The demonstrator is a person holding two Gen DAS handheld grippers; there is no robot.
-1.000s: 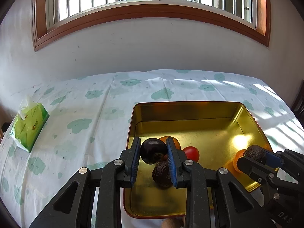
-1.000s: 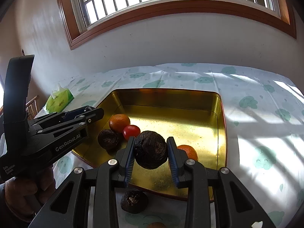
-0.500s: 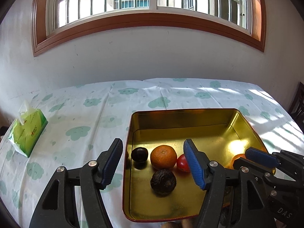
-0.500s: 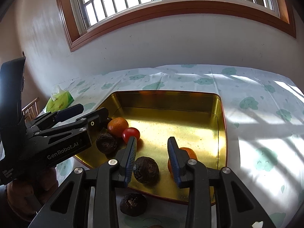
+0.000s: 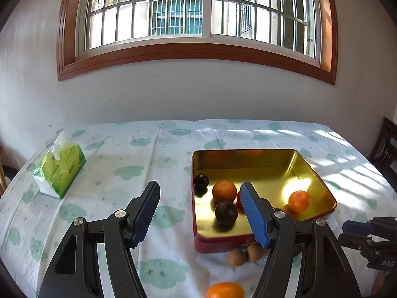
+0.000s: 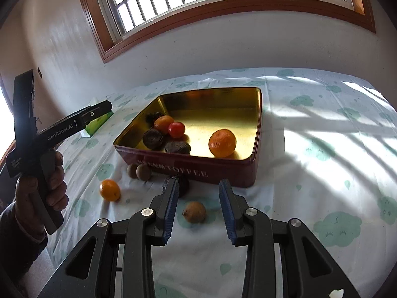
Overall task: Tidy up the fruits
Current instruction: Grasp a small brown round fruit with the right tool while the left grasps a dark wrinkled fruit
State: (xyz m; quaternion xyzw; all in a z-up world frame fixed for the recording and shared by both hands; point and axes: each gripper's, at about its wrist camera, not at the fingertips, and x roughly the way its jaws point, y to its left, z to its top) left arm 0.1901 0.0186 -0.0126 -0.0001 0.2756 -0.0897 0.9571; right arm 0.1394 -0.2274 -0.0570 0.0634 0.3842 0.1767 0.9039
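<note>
Now both grippers are apart and hold nothing: the left gripper (image 5: pixel 199 213) and the right gripper (image 6: pixel 198 207) (jaws just opened). Oranges (image 6: pixel 222 143) sit in the tin (image 6: pixel 188 167); a brown fruit (image 6: pixel 194 211) lies just before it.

Left wrist view: looks forward and down along its own fingers (image 5: pixel 148 206) from close above the table's near edge, facing the wall and barred window (image 5: pixel 198 12); tin (image 5: pixel 320 181) right of centre, tissue pack (image 5: pixel 59 171) at left. Right wrist view: same facing, set further right and angled leftward, close over the cloth (image 6: pixel 322 149); tin (image 6: pixel 188 168) at centre. Shared: tin, loose fruit before it, window. Each view catches the other gripper at its frame edge.
</note>
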